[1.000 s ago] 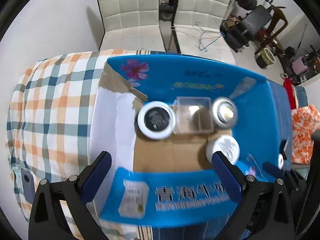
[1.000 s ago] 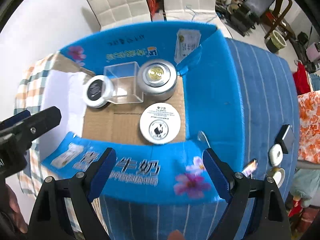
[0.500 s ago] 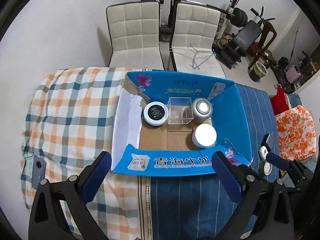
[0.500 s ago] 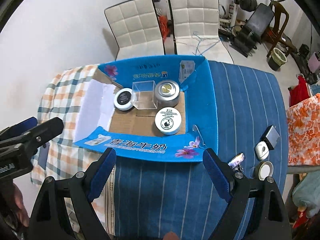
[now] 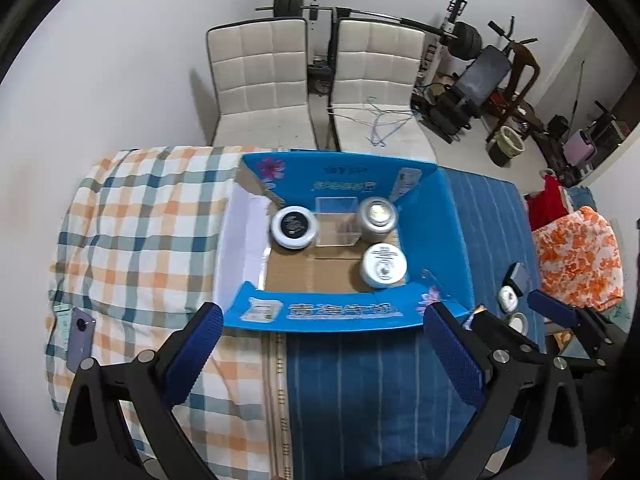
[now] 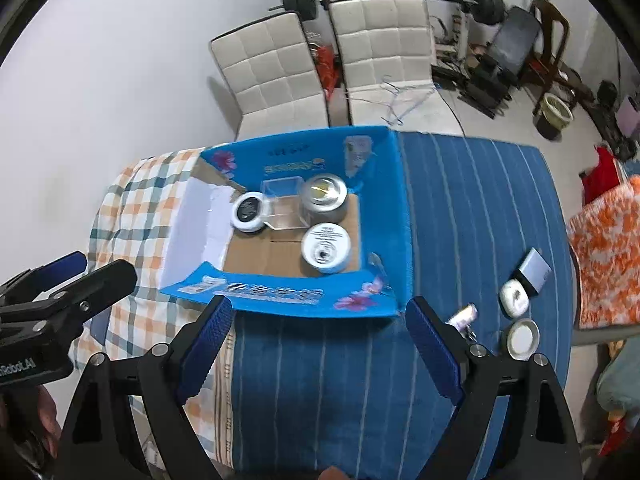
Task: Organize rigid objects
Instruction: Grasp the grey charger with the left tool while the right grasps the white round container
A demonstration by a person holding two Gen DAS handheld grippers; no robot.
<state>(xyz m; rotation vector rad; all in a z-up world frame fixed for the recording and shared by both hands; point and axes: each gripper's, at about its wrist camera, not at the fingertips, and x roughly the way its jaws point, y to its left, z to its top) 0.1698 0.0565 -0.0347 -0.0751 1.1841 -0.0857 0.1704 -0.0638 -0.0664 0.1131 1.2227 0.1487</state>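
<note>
Both wrist views look steeply down from well above; each shares the open blue cardboard box (image 5: 432, 216) (image 6: 384, 200) toward 12 o'clock.

**Surface inspection: cloth-covered tabletop and items resting on it**

The tabletop (image 5: 360, 380) carries two cloths: a plaid cloth (image 5: 140, 240) on the 9 o'clock half and a blue striped cloth (image 6: 480, 220) on the 3 o'clock half. An open blue cardboard box (image 5: 340, 312) sits across their seam. On the plaid cloth, toward 8 o'clock, lies a purple phone (image 5: 80, 336). On the blue cloth, toward 3 o'clock of the box, lie a small grey case (image 6: 534, 270), a white oval item (image 6: 514, 294), a round white-topped lid (image 6: 523, 338) and a small shiny wrapped item (image 6: 464, 315), close together but apart.
</note>
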